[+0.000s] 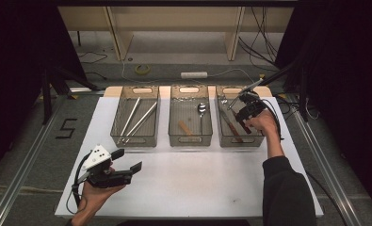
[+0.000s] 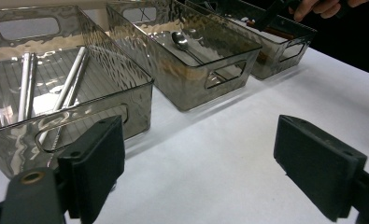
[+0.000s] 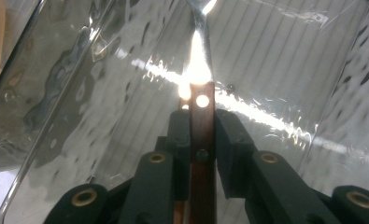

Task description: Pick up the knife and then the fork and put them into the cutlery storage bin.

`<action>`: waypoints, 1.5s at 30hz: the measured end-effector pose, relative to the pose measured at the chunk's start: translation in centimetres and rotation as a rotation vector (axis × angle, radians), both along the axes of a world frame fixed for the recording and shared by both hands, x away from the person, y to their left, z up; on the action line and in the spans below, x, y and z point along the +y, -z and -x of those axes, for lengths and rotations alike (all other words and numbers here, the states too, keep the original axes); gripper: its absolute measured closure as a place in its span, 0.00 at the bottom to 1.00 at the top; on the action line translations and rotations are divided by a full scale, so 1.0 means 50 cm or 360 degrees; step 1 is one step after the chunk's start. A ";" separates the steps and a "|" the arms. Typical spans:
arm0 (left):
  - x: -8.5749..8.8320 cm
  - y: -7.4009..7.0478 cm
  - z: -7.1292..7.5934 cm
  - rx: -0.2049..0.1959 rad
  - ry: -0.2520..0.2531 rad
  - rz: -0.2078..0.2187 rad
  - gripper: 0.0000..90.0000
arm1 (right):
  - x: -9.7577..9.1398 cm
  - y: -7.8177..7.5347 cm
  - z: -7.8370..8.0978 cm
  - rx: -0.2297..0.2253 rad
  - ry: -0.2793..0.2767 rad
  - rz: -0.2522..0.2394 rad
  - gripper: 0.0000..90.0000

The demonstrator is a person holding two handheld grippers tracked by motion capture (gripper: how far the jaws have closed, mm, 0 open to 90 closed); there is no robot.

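Observation:
Three smoky clear bins stand in a row on the white table point(image 1: 198, 188). My right gripper point(image 1: 239, 110) hangs over the right bin point(image 1: 242, 143), shut on a wood-handled metal utensil point(image 3: 202, 123) whose metal end points down into the bin. A brown-handled utensil point(image 1: 231, 127) lies on that bin's floor. The middle bin point(image 1: 190, 140) holds a spoon point(image 1: 201, 109) and a small wooden piece point(image 1: 185, 127). Two long metal sticks point(image 1: 141, 118) lie in the left bin point(image 1: 133, 141). My left gripper point(image 1: 128, 160) rests open near the table's front left, nothing between its jaws.
In the left gripper view the left bin point(image 2: 79, 116), the middle bin point(image 2: 210, 79) with its spoon point(image 2: 180, 41) and the right bin point(image 2: 285, 56) recede to the right. Metal rails run along both table sides. A wooden shelf and cables lie beyond the table.

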State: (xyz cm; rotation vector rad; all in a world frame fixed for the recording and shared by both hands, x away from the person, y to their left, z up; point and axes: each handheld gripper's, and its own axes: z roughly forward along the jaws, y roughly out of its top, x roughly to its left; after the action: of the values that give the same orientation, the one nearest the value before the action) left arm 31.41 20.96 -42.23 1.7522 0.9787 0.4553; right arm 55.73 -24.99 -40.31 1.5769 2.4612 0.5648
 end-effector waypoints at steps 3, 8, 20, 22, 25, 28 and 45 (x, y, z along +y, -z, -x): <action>0.000 0.000 0.000 -0.0002 -0.0001 0.0002 0.18 | 0.003 0.000 0.000 0.0001 -0.0001 -0.0001 0.86; 0.000 0.000 0.000 -0.0002 0.0000 0.0001 0.18 | 0.006 0.004 0.000 0.0021 0.0005 -0.0002 0.86; 0.000 0.000 0.000 0.0000 0.0001 0.0000 0.18 | 0.005 0.022 -0.002 0.0009 0.0021 0.0018 0.83; -0.001 0.000 0.000 0.0001 0.0002 -0.0001 0.18 | 0.005 0.019 -0.002 0.0027 0.0021 -0.0018 0.76; -0.001 0.000 0.000 0.0000 0.0002 -0.0001 0.18 | 0.007 0.012 0.001 0.0013 0.0020 -0.0034 0.69; -0.001 0.000 0.000 0.0001 0.0002 -0.0001 0.18 | 0.006 0.009 0.005 -0.0007 -0.0009 -0.0038 0.64; 0.000 0.000 -0.001 0.0001 0.0001 -0.0002 0.18 | 0.030 -0.022 0.071 -0.0172 -0.0106 -0.0209 0.47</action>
State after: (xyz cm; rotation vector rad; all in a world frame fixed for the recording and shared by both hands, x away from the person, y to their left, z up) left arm 31.45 20.94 -42.25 1.7540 0.9789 0.4552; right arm 52.17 -23.48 -39.19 1.4710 2.4484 0.8158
